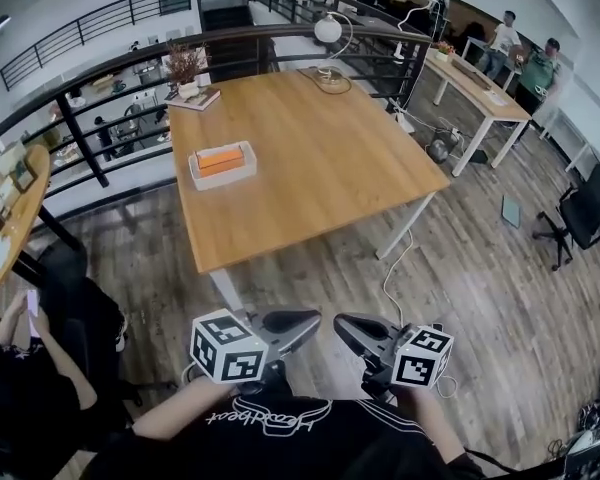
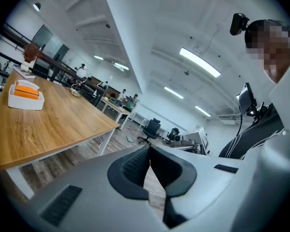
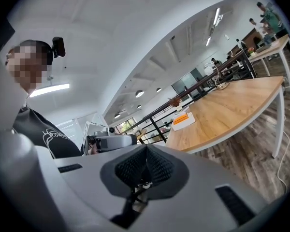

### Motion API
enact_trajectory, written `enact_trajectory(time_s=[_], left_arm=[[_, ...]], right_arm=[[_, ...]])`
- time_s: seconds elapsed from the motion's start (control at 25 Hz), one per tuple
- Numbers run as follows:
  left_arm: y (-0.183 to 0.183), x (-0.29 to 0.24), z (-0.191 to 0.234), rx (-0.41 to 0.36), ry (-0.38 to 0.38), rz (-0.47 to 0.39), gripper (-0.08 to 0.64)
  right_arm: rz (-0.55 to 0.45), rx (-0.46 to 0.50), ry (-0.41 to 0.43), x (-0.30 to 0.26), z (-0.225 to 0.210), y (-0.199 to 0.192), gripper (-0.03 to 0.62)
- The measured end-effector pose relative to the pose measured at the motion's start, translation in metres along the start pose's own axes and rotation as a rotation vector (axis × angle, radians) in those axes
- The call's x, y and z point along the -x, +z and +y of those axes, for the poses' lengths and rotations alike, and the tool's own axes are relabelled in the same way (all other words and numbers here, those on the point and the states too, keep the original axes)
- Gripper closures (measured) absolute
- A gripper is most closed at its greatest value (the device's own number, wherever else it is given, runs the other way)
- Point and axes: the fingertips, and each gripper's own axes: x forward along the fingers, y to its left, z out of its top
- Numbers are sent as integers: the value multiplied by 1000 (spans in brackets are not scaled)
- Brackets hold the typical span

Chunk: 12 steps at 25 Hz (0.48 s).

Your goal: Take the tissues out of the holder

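You are holding the left gripper [image 1: 310, 323] and the right gripper [image 1: 342, 326] near your chest, tips pointing at each other, each with its jaws pressed together and pinching nothing. Farther out the wooden table [image 1: 320, 168] is standing. The white holder [image 1: 223, 179] with the orange tissues [image 1: 220, 158] is sitting on its left part, well apart from both grippers.
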Motion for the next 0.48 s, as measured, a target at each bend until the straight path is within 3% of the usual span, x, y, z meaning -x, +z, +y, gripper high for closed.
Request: enact_trajectory(time_s=[0.48], left_arm=[[120,32,207,31,131,-73,546]], right_arm=[[103,32,75,-191,-91,109,575]])
